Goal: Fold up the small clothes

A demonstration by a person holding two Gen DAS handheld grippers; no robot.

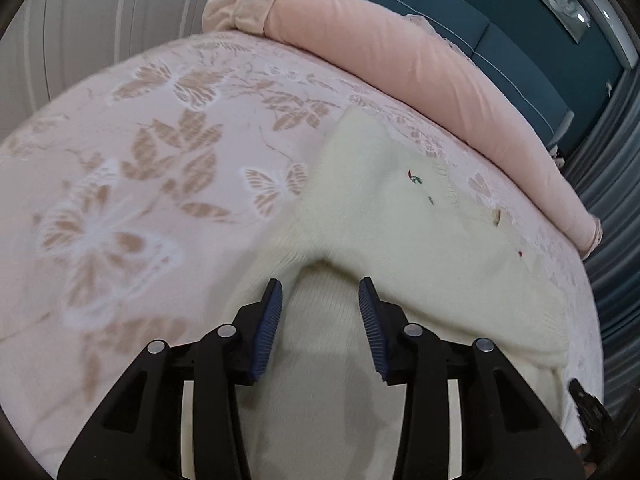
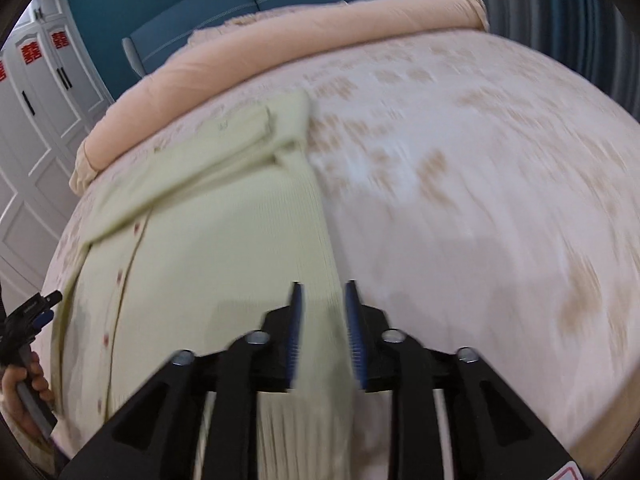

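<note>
A wide bed (image 1: 132,184) fills both views, covered by a pale pink spread patterned with tan leaves and white butterflies. Along its far edge lies a long rolled pink bolster (image 1: 400,76), and behind that stands a dark teal padded headboard (image 1: 460,20). A cream knit cardigan (image 1: 400,232) lies flat on the spread, partly folded. In the left wrist view, the left gripper (image 1: 320,292) hovers over the cardigan with its blue-padded jaws apart, a raised fold of knit just ahead of them and nothing pinched. This view also shows small coloured specks on the cream front, grey pleated curtains (image 1: 616,216) on the right and pale panelled doors on the left. The right wrist view is blurred. There the right gripper (image 2: 323,286) has its jaws apart over the cardigan's ribbed edge, gripping nothing. Only this view shows a sleeve (image 2: 208,152) folded across the body, a line of small red buttons, white wardrobe doors (image 2: 44,92) with red paper characters, and a hand (image 2: 24,392) holding the other gripper's handle at the left edge.
</note>
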